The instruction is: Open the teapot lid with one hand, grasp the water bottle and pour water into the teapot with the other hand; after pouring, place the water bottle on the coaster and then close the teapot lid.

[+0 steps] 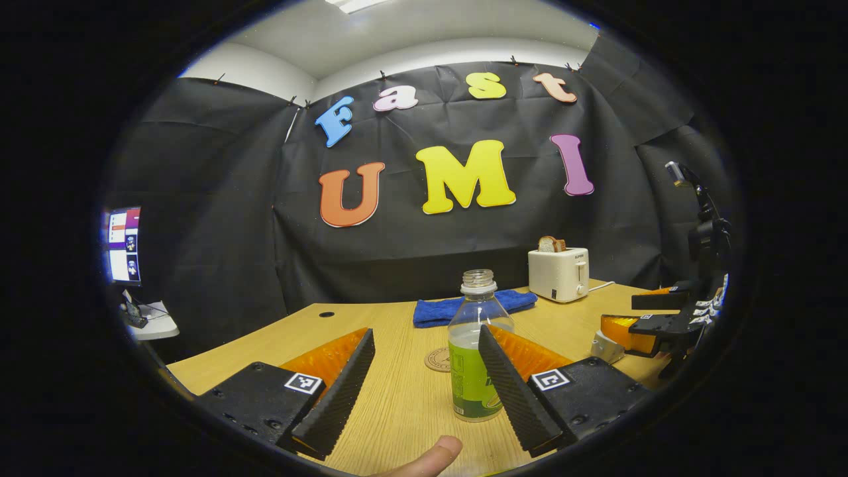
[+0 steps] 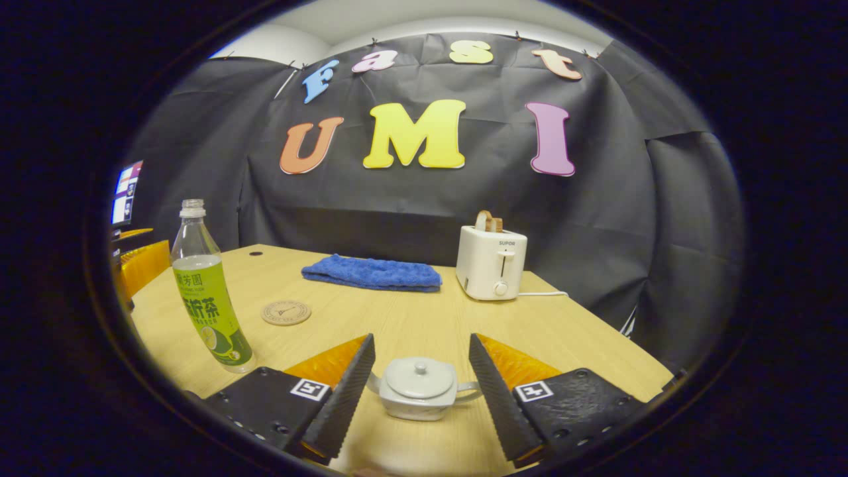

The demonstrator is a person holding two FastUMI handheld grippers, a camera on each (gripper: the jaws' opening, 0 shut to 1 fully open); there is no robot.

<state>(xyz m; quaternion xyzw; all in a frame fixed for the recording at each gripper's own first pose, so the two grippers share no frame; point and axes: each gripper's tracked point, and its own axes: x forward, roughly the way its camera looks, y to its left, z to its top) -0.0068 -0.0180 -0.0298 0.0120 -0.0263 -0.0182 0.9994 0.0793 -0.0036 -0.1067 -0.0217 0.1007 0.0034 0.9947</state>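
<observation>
An uncapped clear bottle (image 1: 474, 351) with a green label stands upright on the table, partly behind the right-hand finger of my left gripper (image 1: 426, 334), which is open and not touching it. The round wooden coaster (image 1: 438, 360) lies just left of the bottle. In the right gripper view the bottle (image 2: 209, 298) stands at the left, with the coaster (image 2: 285, 313) behind and to its right. A small grey teapot (image 2: 419, 391) with its lid (image 2: 419, 376) on sits low between the spread fingers of my open right gripper (image 2: 421, 341). The right gripper (image 1: 662, 318) also appears far right, beside the teapot (image 1: 606, 346).
A folded blue towel (image 2: 372, 273) lies at the back of the wooden table (image 2: 397, 318). A white toaster (image 2: 491, 262) with bread in it stands beside the towel, its cord trailing right. A monitor (image 1: 124, 244) sits off the table's left. A thumb (image 1: 430, 457) shows at the bottom.
</observation>
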